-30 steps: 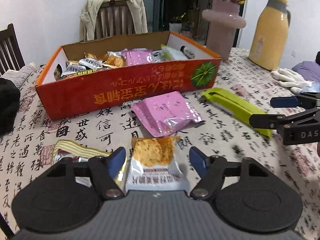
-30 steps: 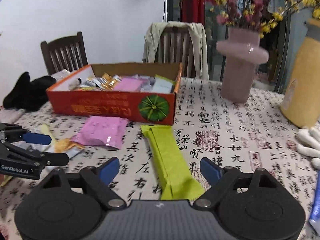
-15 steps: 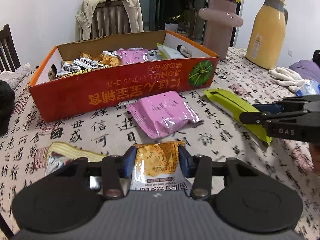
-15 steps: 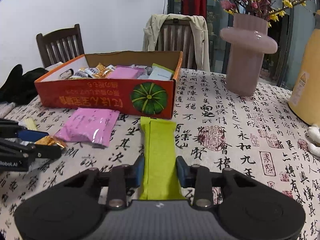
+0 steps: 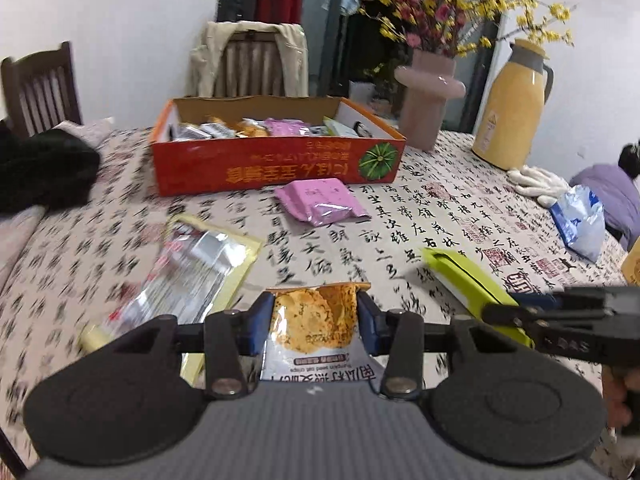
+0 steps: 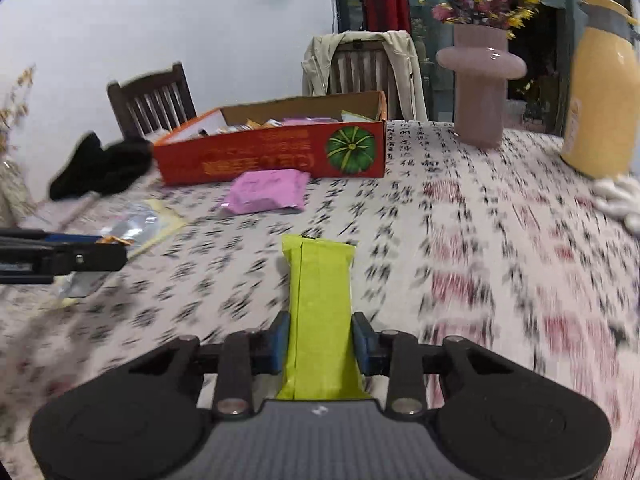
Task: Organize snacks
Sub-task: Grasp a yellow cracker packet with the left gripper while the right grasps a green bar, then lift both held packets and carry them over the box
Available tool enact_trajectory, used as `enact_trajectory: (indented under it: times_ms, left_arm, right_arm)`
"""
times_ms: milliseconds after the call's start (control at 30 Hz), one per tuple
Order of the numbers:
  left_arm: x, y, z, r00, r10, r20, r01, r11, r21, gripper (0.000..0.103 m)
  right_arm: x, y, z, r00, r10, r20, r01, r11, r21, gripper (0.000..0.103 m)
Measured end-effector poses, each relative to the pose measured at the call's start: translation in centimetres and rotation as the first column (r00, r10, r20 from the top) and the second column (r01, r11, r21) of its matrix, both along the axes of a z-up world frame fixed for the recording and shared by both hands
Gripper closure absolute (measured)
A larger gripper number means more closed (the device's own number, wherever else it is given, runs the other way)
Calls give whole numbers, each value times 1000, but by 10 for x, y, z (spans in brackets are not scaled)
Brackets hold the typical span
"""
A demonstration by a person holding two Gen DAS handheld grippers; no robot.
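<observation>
My left gripper (image 5: 316,322) is shut on an orange cracker packet (image 5: 314,320) and holds it above the table. My right gripper (image 6: 320,342) is shut on a long green snack bar (image 6: 320,292), also lifted; the bar shows in the left wrist view (image 5: 468,284) too. An orange cardboard box (image 5: 276,166) with several snacks inside stands at the far side, also in the right wrist view (image 6: 272,156). A pink packet (image 5: 320,202) lies in front of the box. A silver and yellow packet (image 5: 188,276) lies on the table at the left.
A pink vase (image 5: 428,100) with flowers and a yellow thermos (image 5: 510,108) stand at the back right. White gloves (image 5: 538,182) and a blue bag (image 5: 580,220) lie at the right. Black cloth (image 5: 44,172) lies at the left. Chairs stand behind the table.
Both grippers closed on their packets, then lifted and pulled back from the box. The cracker packet and green bar rose off the table with them.
</observation>
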State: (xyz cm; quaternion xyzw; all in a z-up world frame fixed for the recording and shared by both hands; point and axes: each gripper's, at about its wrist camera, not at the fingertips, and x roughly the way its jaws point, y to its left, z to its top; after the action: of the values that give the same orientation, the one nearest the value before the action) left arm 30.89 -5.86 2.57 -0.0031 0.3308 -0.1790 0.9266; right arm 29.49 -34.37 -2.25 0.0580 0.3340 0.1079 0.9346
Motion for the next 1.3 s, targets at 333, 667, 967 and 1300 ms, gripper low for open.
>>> enact_trajectory:
  times_ms: [333, 667, 967, 1300]
  left_arm:
    - [-55, 29, 21, 998, 58, 31, -56, 996, -70, 59]
    - [-66, 42, 41, 994, 70, 87, -62, 994, -89, 59]
    - [-11, 60, 97, 980, 44, 193, -20, 992, -123, 59]
    - [144, 41, 147, 970, 17, 241, -4, 998, -55, 58]
  right_arm:
    - [-68, 17, 29, 995, 40, 86, -44, 998, 40, 72]
    - [-83, 22, 61, 985, 53, 166, -63, 996, 61, 72]
    - [-47, 26, 120, 953, 80, 291, -72, 997, -38, 72]
    - [70, 50, 178, 919, 136, 369, -100, 988, -116, 71]
